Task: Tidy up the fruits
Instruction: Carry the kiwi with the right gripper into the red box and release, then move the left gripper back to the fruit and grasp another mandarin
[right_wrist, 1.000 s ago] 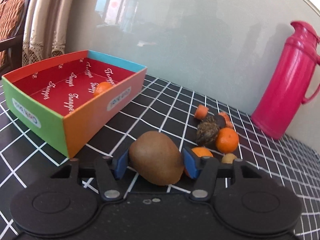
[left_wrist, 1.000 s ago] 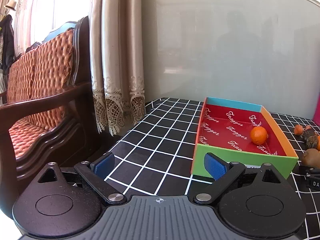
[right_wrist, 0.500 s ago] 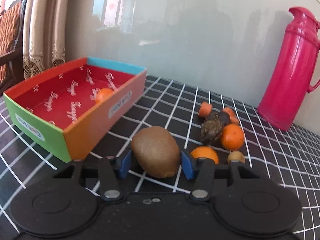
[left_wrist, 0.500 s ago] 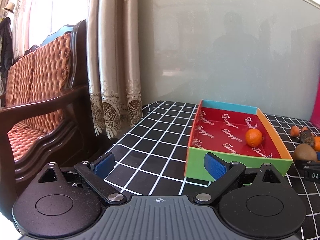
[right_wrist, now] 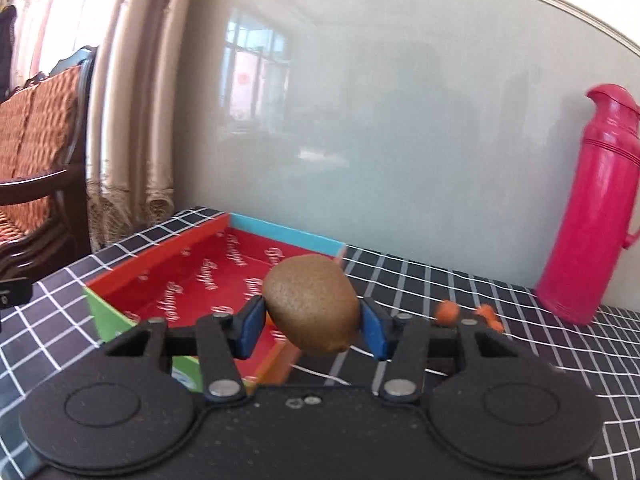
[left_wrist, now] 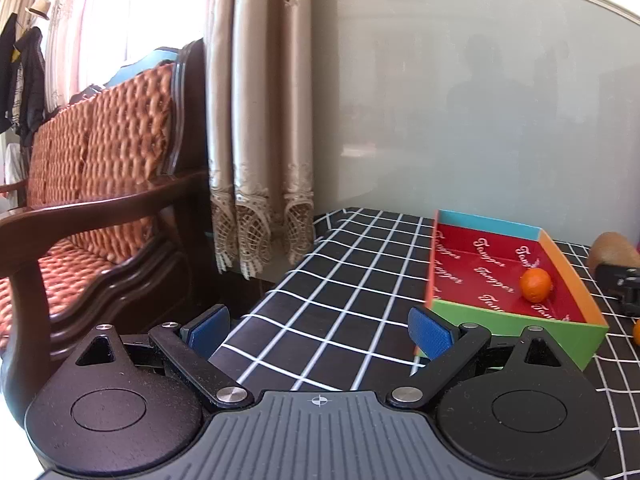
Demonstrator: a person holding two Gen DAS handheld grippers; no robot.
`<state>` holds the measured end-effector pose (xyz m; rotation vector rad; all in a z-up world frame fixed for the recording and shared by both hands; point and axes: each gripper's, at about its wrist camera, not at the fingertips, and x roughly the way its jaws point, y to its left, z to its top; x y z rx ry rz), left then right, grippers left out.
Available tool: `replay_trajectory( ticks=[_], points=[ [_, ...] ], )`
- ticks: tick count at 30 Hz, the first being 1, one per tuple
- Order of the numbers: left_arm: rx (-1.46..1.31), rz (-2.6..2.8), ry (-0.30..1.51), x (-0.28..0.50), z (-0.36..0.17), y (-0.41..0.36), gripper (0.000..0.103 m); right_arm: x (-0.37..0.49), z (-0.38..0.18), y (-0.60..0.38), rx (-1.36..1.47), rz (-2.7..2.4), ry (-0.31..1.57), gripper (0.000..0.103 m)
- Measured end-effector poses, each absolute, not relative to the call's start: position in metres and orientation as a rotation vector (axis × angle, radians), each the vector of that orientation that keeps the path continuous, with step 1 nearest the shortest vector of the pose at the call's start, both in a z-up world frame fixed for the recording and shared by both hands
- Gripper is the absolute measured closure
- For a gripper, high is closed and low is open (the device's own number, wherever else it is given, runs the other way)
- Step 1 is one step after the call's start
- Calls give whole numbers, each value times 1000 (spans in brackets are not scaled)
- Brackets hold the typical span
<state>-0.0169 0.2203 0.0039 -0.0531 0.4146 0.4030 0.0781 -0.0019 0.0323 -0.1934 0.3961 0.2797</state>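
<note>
While the kiwi point(right_wrist: 311, 305) is carried above the box point(right_wrist: 132, 266) near wall | right gripper point(right_wrist: 311, 330) clamped on it, left gripper point(left_wrist: 318, 326) spread, unloaded | risk: rounded fuzzy skin may slip between flat blue pads point(right_wrist: 251, 326), dropping outside cardboard walls | one smooth orange point(left_wrist: 536, 285) lies inside

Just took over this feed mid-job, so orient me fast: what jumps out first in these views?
The brown kiwi stands out, clamped in the right tongs and held over the near right corner of the colorful box. One orange lies in that box's red interior, by its right wall. The tall pink thermos stands at the far right on the black grid tablecloth, and the left tongs hang open and empty.
</note>
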Motion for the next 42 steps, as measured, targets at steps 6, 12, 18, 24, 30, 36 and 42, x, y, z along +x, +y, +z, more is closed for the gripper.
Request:
replay_trajectory(
  ticks=[6,12,18,24,30,36,42],
  points=[
    [-49,424,426,-22,3,232,8,86,23,29,-213,324,446,52],
    [-51,416,425,-21,3,230,8,81,22,33,-197,317,426,42],
    [-41,386,417,-16,5,217,8,79,30,6,-143,259,396,24],
    [-38,343,404,-9,9,195,8,83,44,-49,-55,103,363,4],
    [-25,260,387,2,14,161,8,84,50,-107,0,-95,358,2],
    [12,189,384,14,14,122,8,76,50,-158,21,-214,342,2],
    [17,130,395,23,14,87,8,67,52,-193,50,-220,360,3]
  ],
)
